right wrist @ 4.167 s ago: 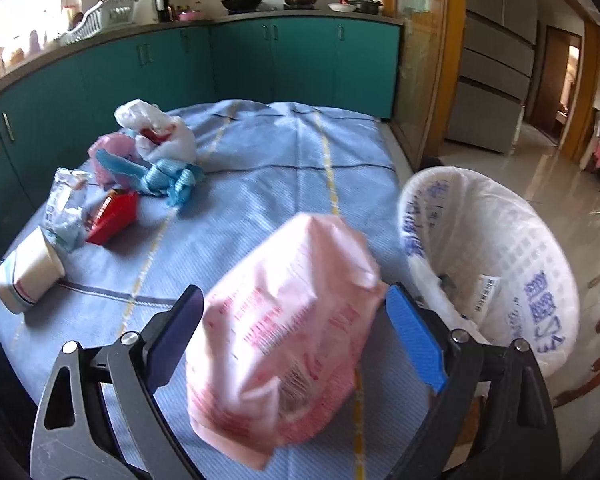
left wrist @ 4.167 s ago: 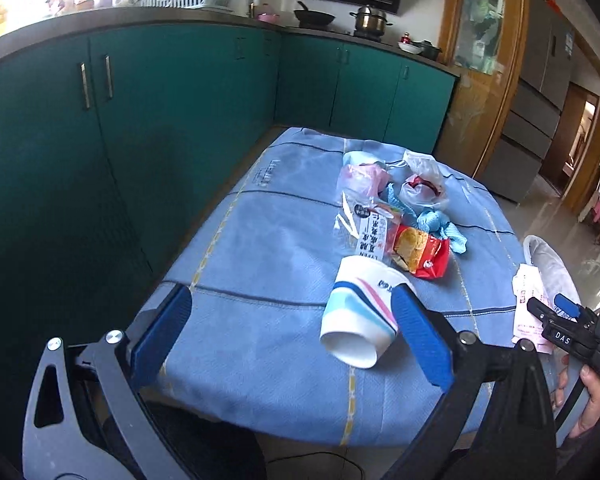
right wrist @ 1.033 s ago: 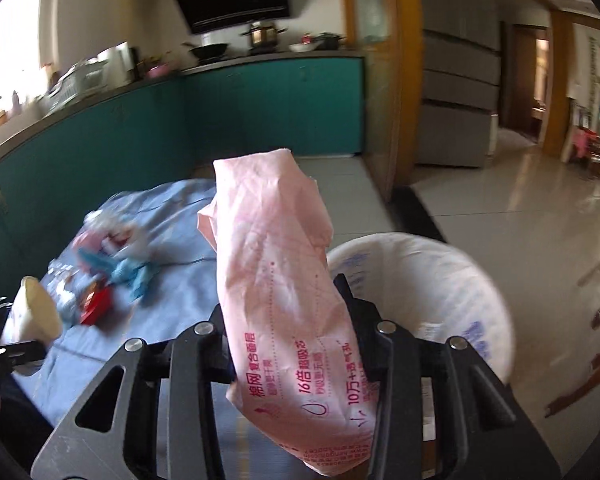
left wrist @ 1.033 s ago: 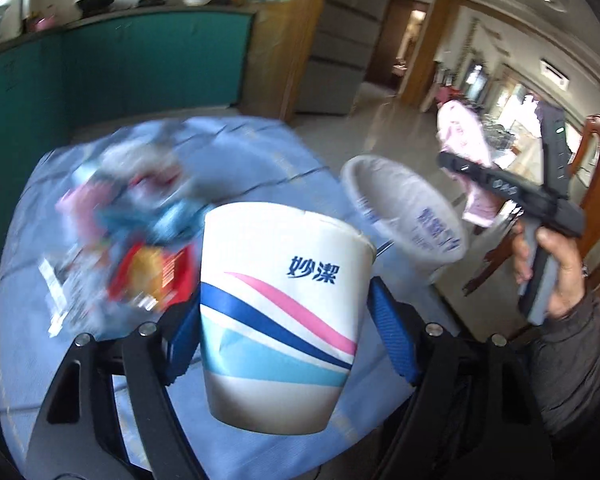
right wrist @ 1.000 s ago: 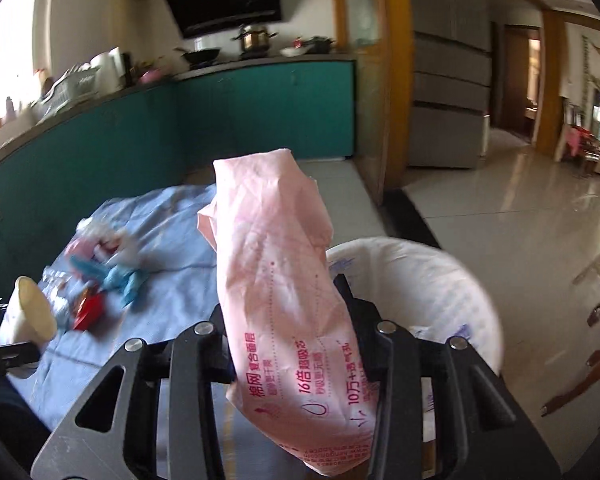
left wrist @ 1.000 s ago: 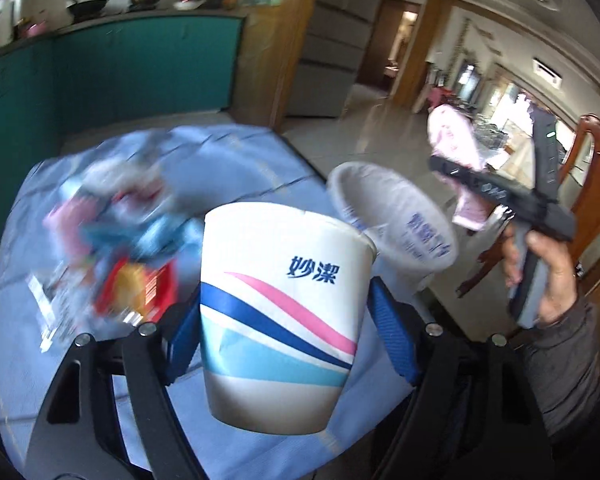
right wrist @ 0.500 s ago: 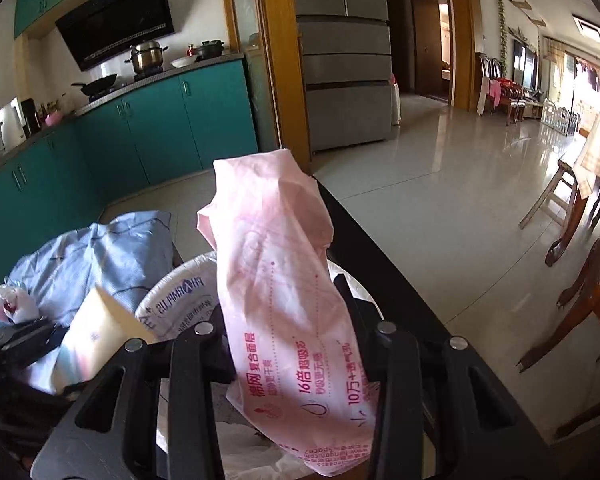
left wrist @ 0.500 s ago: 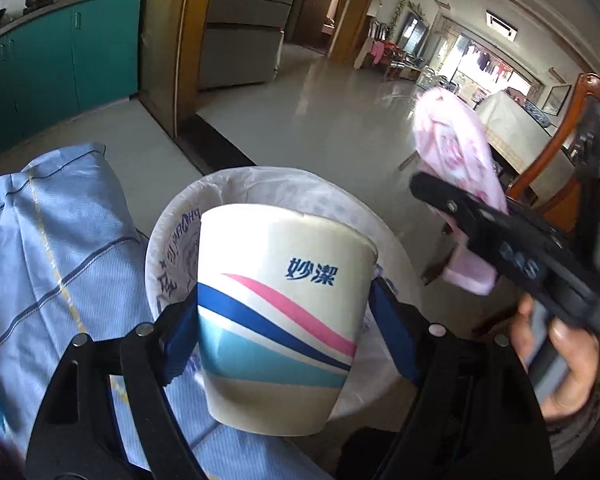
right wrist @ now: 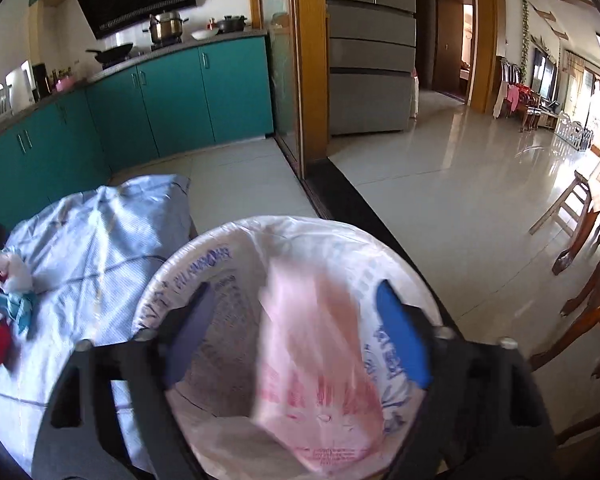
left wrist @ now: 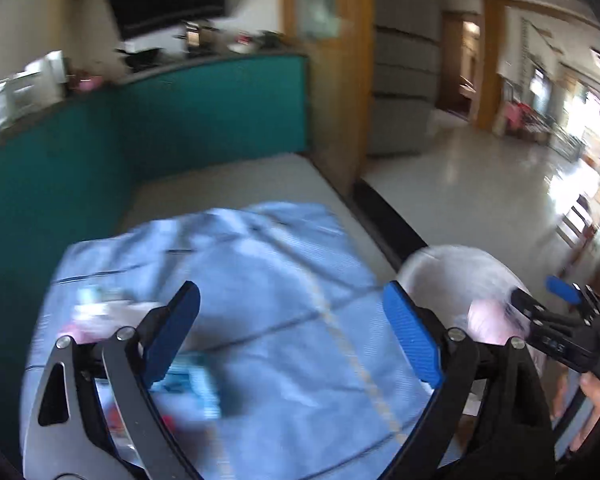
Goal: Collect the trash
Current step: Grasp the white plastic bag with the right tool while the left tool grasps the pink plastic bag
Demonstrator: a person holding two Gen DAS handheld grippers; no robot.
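L wrist view
L gripper (left wrist: 291, 334): jaws wide & opening, nothing between the blue pads (left wrist: 410, 340), touching nothing
Under it: blue tablecloth (left wrist: 268, 280), heavy motion blur
Trash on cloth: blurred heap (left wrist: 100, 312) lower L, pink/white/teal/red bits, part hidden behind L finger; single items can't be told apart
Bin (left wrist: 456, 268): white-lined, just off the cloth's R edge, right of R pad
R gripper (left wrist: 540, 312): seen far R over the bin, dark body w/ blue pad, pink blur at its tip; a hand (left wrist: 588, 392) holds its grip at frame edge
Bkgd: teal cabinets (left wrist: 204, 112), tiled floor (left wrist: 480, 184)

R wrist view
R gripper (right wrist: 296, 332): jaws opening, pads wide apart; both fingers blurred, L one most
Pink bag (right wrist: 316, 356): between the pads but clear of both, not gripped; blurred, red print, lower end inside the bin mouth
Bin (right wrist: 188, 268): white liner w/ blue print, round mouth right below gripper; crumpled white liner at bottom; whether cup is inside, can't tell
Tablecloth (right wrist: 96, 240): L of the bin, touching or just beside its rim
Trash left on cloth (right wrist: 4, 292): far L edge, white bag, teal wrapper, red pack, bunched together
In the way: nothing between pink bag & bin mouth
Bkgd: teal cabinets (right wrist: 172, 96), pot (right wrist: 166, 26) & wok on counter, grey fridge (right wrist: 370, 52), wooden chairs (right wrist: 588, 300) far R
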